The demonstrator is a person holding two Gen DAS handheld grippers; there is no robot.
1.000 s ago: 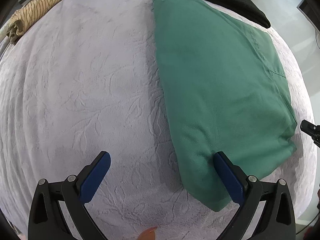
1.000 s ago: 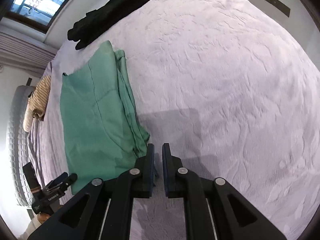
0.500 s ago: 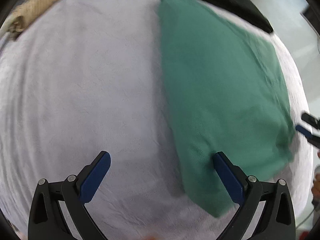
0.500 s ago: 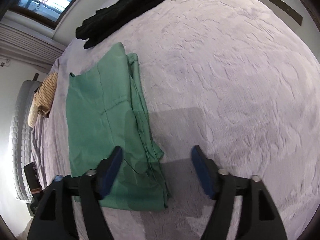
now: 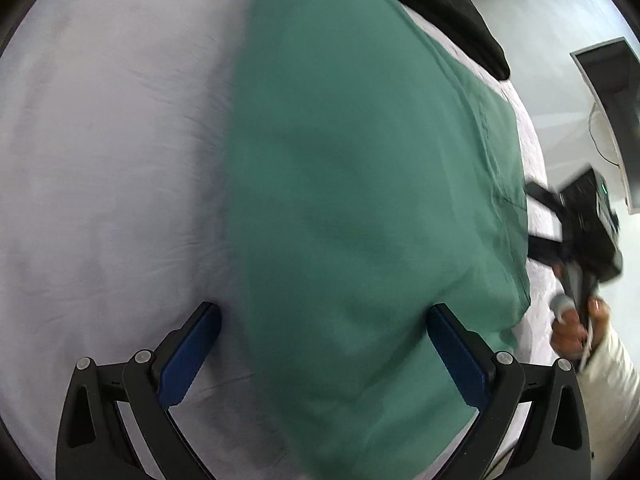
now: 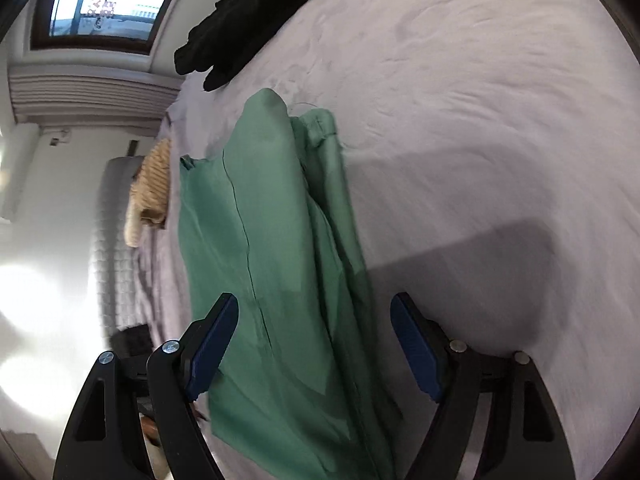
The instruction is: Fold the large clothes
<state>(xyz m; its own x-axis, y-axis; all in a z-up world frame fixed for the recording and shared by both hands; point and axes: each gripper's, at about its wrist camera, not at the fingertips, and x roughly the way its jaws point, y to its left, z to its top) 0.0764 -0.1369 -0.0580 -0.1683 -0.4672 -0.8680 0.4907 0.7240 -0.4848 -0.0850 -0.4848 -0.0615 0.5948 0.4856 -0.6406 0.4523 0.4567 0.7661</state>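
Note:
A green garment (image 5: 360, 208), folded lengthwise into a long strip, lies on the pale lilac bedspread (image 5: 104, 152). My left gripper (image 5: 324, 350) is open above its near end, its fingers either side of the cloth's near left part. In the right wrist view the garment (image 6: 272, 248) runs away from me with layered edges on its right. My right gripper (image 6: 316, 344) is open over its near end, fingers straddling the strip. The right gripper and the hand holding it show at the right edge of the left wrist view (image 5: 576, 240). Both views are motion-blurred.
A black garment (image 5: 444, 4) lies past the green one's far end; it also shows in the right wrist view (image 6: 244, 24). A tan striped garment (image 6: 150, 188) lies by the bed's edge at left. A window (image 6: 108, 4) and white wall are beyond the bed.
My right gripper opened from shut and moved left over the green garment's near end. My left gripper moved right and closer, so the cloth now lies between its fingers.

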